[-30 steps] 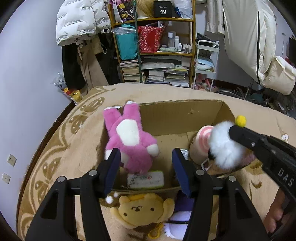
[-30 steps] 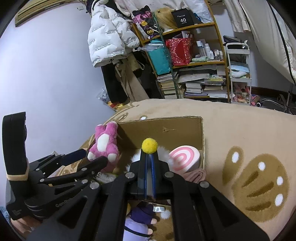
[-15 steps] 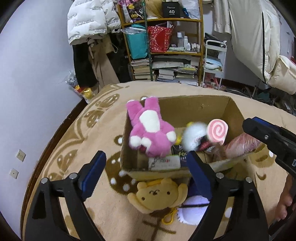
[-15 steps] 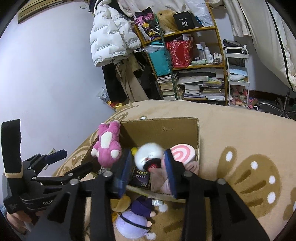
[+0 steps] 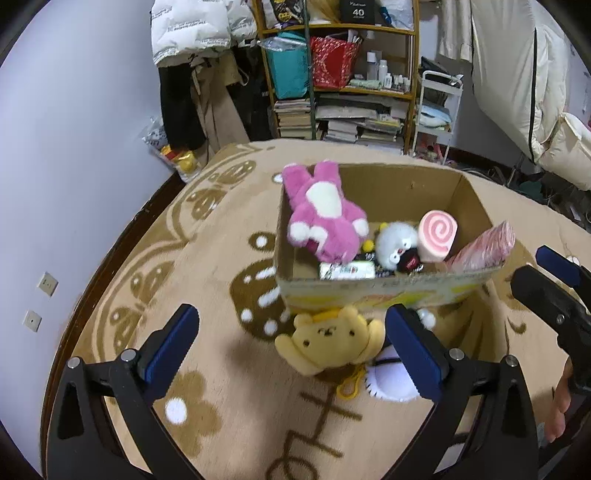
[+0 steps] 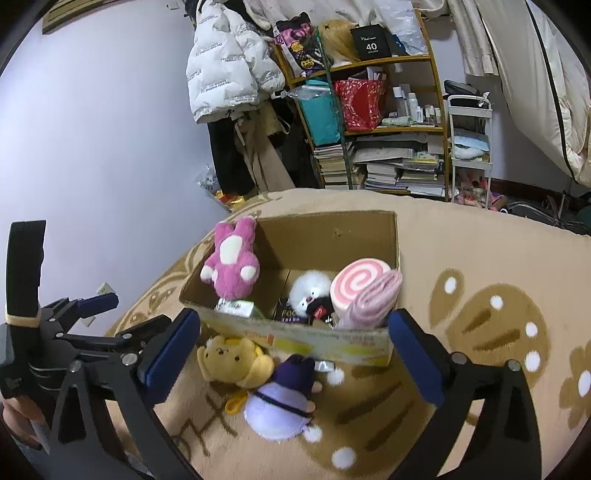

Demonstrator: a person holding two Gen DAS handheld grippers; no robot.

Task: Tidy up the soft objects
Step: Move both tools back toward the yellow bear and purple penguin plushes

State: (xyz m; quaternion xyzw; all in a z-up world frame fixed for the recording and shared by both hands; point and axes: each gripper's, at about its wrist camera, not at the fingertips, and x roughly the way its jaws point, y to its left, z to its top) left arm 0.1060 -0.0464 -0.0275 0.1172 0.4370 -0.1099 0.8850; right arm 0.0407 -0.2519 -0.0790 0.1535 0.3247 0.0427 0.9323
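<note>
A cardboard box on the carpet holds a pink plush rabbit leaning on its left wall, a white fluffy toy and a pink swirl roll. In front of the box lie a yellow bear plush and a purple-and-white plush. My left gripper hovers above the bear, its jaws opening wide and gripping nothing. My right gripper hangs before the box, jaws likewise opening and empty. It also shows at the right edge of the left wrist view.
A beige patterned carpet covers the floor. Behind the box stand a cluttered bookshelf, hanging coats and a white cart. A folded pink cloth sticks out of the box's right corner.
Both grippers went from shut to wide open and drew back from the box. The pink rabbit and the white fluffy toy were let go and now rest inside the box.
</note>
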